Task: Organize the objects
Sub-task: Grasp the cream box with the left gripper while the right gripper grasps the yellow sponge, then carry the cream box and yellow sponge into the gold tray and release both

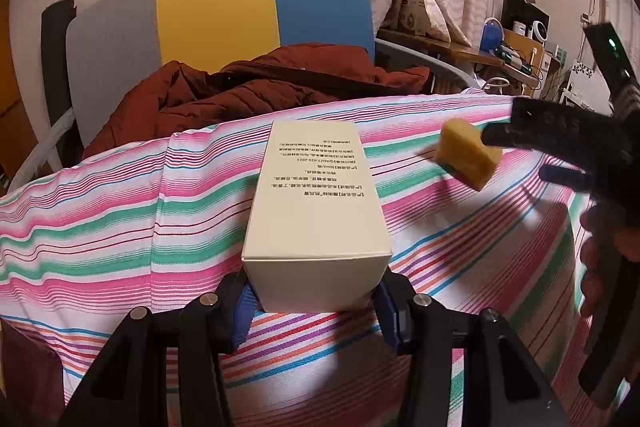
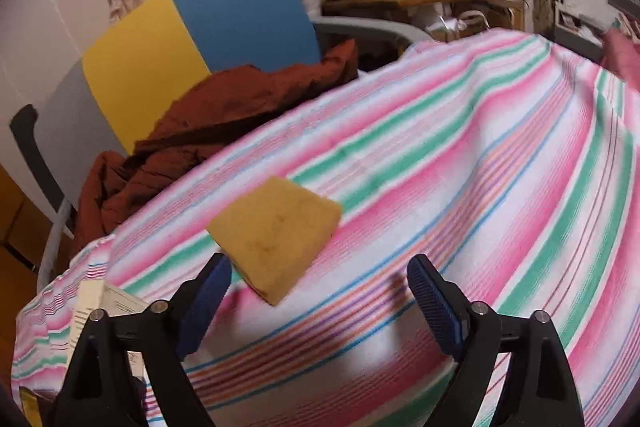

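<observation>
At lower centre of the left wrist view the left gripper [image 1: 316,301] pinches a cream rectangular cardboard box [image 1: 316,211] above the striped cloth [image 1: 120,219], while at centre of the right wrist view the right gripper [image 2: 320,301] stands spread, the yellow sponge block [image 2: 276,235] loose beyond its pads and likely to tumble away.

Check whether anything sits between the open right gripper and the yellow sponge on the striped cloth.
Nothing visible does. The right gripper is open, and the sponge lies just ahead of its fingers, nearer the left one, with only bare striped cloth between. The cream box is off to the side, held in the left gripper.
</observation>
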Motion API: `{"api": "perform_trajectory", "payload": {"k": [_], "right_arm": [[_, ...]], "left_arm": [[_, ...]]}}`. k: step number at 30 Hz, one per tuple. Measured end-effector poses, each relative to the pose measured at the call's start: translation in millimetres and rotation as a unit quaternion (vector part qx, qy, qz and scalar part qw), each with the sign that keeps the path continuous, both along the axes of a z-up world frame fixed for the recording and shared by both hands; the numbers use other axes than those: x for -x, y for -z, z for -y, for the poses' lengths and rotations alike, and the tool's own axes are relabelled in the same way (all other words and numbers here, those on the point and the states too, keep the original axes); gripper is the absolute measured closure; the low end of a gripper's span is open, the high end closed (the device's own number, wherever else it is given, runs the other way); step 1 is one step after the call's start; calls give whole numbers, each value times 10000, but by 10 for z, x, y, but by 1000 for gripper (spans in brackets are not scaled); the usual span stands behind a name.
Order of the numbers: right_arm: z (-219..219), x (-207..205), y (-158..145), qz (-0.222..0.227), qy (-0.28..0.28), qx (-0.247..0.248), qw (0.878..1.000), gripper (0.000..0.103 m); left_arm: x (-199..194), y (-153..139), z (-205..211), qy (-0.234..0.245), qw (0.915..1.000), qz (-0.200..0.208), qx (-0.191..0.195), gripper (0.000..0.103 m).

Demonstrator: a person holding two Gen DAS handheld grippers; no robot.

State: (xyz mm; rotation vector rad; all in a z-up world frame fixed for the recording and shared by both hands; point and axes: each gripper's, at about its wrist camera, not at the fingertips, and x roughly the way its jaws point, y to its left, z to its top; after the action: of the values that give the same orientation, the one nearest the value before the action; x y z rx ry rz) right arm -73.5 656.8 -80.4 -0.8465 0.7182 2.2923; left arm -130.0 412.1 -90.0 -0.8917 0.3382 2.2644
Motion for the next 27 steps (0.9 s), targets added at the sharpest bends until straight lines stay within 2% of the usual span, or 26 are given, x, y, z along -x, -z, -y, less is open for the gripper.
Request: {"api": "perform_trajectory", "payload": {"k": [3,4,6,9,11,14,20,25,27], "right_arm": [[3,198,-60,22,-298,-228,9993,7],[11,295,-61,111,-429,-297,9986,1],[3,506,-7,416,-753,-413,9954,1],[-55,576,99,621,-797,-550,9934,2],[-104,530,140,424,-888,-358,9945,23],[-67,502,130,295,-919,-433,9944,28],[275,377,-35,214,-1144,-957,9886,31],[693,-7,-60,106,-1251,-773,9891,30],[851,-256,-49,-3,-1151,-537,9919,30]], "left_arm": [[4,3,1,1,10000,1,0,52],[4,4,1,2,10000,0,-3,52],[5,8,1,2,10000,17,-2,52],[14,17,9,-1,10000,47,-20,52],[17,21,10,-1,10000,51,-31,52],[29,26,15,-4,10000,56,-37,52],[29,26,14,1,10000,59,-36,52],[29,22,32,-66,10000,35,-19,51],[17,-4,74,-167,9998,-36,-74,51]]}}
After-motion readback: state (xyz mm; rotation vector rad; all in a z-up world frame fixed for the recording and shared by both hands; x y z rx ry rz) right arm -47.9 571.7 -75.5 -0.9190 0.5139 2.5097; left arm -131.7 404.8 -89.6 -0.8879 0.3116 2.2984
